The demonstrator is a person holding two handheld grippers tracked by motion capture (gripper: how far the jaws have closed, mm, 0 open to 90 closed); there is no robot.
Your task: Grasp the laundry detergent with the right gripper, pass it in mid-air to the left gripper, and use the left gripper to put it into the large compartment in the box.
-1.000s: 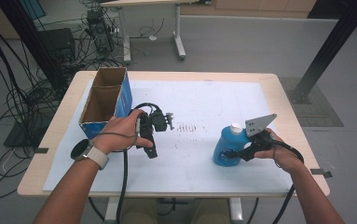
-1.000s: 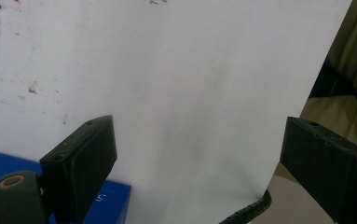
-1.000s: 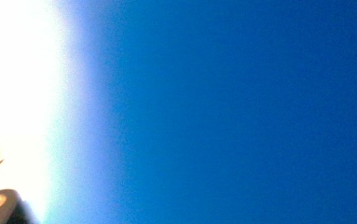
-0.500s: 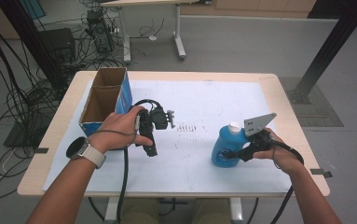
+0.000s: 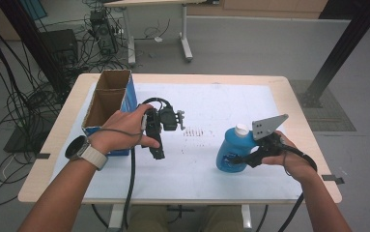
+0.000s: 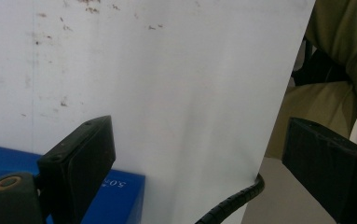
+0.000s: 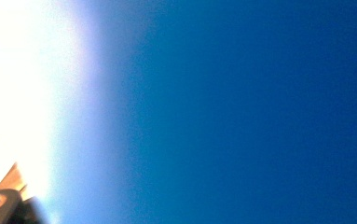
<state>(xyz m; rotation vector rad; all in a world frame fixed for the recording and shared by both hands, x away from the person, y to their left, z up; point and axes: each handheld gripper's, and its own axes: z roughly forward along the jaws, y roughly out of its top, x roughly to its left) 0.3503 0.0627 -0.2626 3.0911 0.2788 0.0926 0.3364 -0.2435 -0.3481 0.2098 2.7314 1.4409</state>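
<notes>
In the high view a blue bottle (image 5: 231, 150) with a white cap stands upright at the right of the white mat (image 5: 221, 104). My right gripper (image 5: 244, 157) is shut on its lower body from the right, and a grey plate sticks up above the hand. The bottle's blue wall (image 7: 241, 112) is a close blur in the right gripper view. My left gripper (image 5: 159, 149) is held over the mat's left half, beside the box, pointing back toward the person. Its jaws (image 6: 199, 133) stand wide open with nothing between them, over the mat's near edge.
An open cardboard box (image 5: 106, 104) with blue sides sits at the table's left edge. The wooden table (image 5: 293, 111) ends just right of the bottle. Cables and equipment (image 5: 100, 34) lie on the floor beyond, and a black post (image 5: 337, 53) rises at the far right.
Both hands have risen a little. The blue bottle has gone up with the right gripper, and the left gripper stays open.
</notes>
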